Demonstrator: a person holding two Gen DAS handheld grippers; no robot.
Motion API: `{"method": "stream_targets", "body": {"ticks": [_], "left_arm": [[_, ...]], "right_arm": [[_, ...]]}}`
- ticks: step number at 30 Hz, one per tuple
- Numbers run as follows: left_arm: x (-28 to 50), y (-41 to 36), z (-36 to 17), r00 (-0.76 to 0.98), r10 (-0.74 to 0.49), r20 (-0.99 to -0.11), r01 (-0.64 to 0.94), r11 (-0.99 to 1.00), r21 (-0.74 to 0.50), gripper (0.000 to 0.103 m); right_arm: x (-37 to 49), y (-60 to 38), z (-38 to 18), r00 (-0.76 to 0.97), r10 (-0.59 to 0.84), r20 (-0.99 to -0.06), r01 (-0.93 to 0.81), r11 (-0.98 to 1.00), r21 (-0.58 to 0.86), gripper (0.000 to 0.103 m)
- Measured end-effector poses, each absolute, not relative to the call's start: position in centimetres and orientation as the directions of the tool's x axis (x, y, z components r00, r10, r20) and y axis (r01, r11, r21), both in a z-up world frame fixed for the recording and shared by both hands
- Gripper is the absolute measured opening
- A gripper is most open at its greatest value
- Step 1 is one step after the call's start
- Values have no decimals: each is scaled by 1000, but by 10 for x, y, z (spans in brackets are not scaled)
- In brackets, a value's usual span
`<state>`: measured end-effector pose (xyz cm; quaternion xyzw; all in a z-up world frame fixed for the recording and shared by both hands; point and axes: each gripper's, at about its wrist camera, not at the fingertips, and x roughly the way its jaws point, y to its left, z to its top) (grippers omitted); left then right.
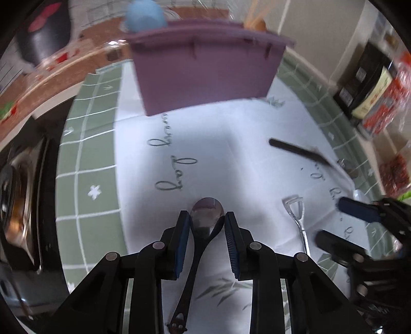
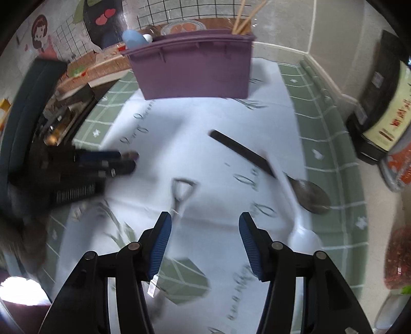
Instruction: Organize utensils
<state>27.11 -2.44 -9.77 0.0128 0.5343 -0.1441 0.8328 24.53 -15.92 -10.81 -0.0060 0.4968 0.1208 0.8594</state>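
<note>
My left gripper (image 1: 207, 223) is shut on a black-handled spoon (image 1: 205, 218): its metal bowl sits between both blue pads and the handle hangs back toward the camera. In the right wrist view the left gripper (image 2: 127, 160) is at the left over the cloth. My right gripper (image 2: 204, 239) is open above a small shovel-shaped metal spoon (image 2: 181, 195), which passes under its left finger. On the right lie a black-handled spoon (image 2: 244, 154) and a white plastic spoon (image 2: 300, 231). A purple utensil holder (image 2: 192, 69) with chopsticks (image 2: 244, 20) stands at the back.
A white tablecloth with a green checked border (image 1: 90, 154) covers the counter. A stove top (image 1: 20, 205) lies past the left edge. Dark boxes (image 1: 364, 84) and red packets (image 2: 400, 246) stand along the right wall. The right gripper (image 1: 330, 219) shows at the right of the left wrist view.
</note>
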Motion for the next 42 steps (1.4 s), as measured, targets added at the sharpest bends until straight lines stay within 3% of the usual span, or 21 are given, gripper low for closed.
{"method": "stream_targets", "body": {"ticks": [6, 7, 10, 15, 16, 26, 32, 38, 42], "left_arm": [[249, 20, -66, 503, -308, -808, 163, 952, -261, 29], [246, 27, -59, 521, -313, -794, 157, 950, -271, 29], [237, 37, -43, 573, -313, -757, 154, 949, -275, 29], [220, 36, -25, 615, -309, -725, 192, 951, -242, 26], [218, 36, -22, 619, -313, -720, 198, 950, -242, 10], [221, 33, -27, 581, -302, -756, 214, 953, -217, 9], [266, 17, -72, 349, -374, -860, 321, 909, -265, 10], [293, 1, -95, 323, -264, -909, 286, 943, -172, 13], [302, -15, -104, 323, -190, -927, 303, 949, -89, 29]], "right_arm": [[270, -133, -123, 458, 165, -873, -143, 984, 111, 52], [270, -127, -123, 474, 130, -871, -138, 988, 73, 48], [268, -111, -123, 472, 100, -876, -184, 983, 13, 22], [255, -113, -104, 521, 150, -840, -237, 971, 26, 21], [252, -116, -97, 536, 160, -829, -241, 970, 31, 21], [239, -149, -74, 584, 159, -796, -205, 978, 45, 21], [236, -168, -83, 558, 171, -812, -181, 980, 82, 21], [231, -175, -90, 540, 173, -824, -177, 980, 90, 21], [234, -177, -101, 513, 173, -841, -178, 980, 93, 21]]}}
